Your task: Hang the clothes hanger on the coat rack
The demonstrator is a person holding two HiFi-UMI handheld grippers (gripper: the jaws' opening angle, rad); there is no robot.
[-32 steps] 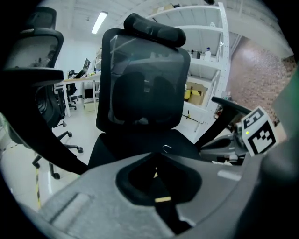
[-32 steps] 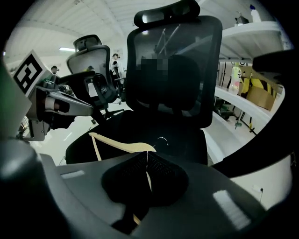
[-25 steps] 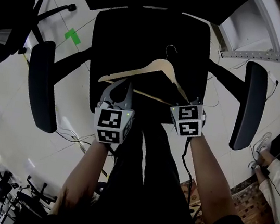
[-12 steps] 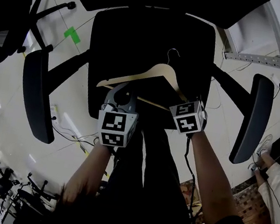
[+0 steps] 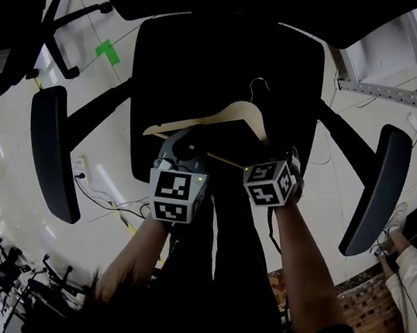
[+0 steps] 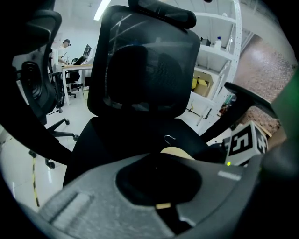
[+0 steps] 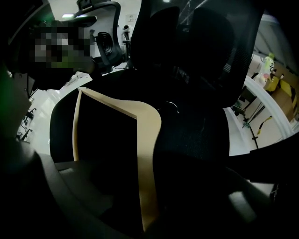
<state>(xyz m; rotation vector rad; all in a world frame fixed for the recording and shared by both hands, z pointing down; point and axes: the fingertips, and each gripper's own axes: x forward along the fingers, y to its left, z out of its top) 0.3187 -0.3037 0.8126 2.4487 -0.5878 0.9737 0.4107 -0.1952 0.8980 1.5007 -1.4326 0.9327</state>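
A pale wooden hanger (image 5: 237, 111) with a metal hook (image 5: 261, 84) lies on the black seat (image 5: 212, 45) of an office chair. My left gripper (image 5: 183, 141) is at its lower left part and looks shut on the hanger (image 6: 180, 153); a tan sliver shows in the seam of its jaws (image 6: 163, 205). My right gripper (image 5: 283, 156) points steeply down over the right end. Its jaws have just opened wide, then eased in slightly. The hanger's arm (image 7: 147, 140) runs between them untouched, so the right gripper (image 7: 154, 186) is open. No coat rack is in view.
The chair's armrests (image 5: 54, 153) (image 5: 381, 189) flank both hands and its backrest (image 6: 145, 60) rises ahead. Another office chair (image 5: 13, 13) stands at upper left near green floor tape (image 5: 107, 50). White shelving (image 5: 412, 69) is at upper right. Cables (image 5: 102, 192) trail on the floor.
Both grippers have sunk toward the seat with the hanger. The right gripper's marker cube has rolled and tipped further downward. The left gripper keeps its place on the hanger.
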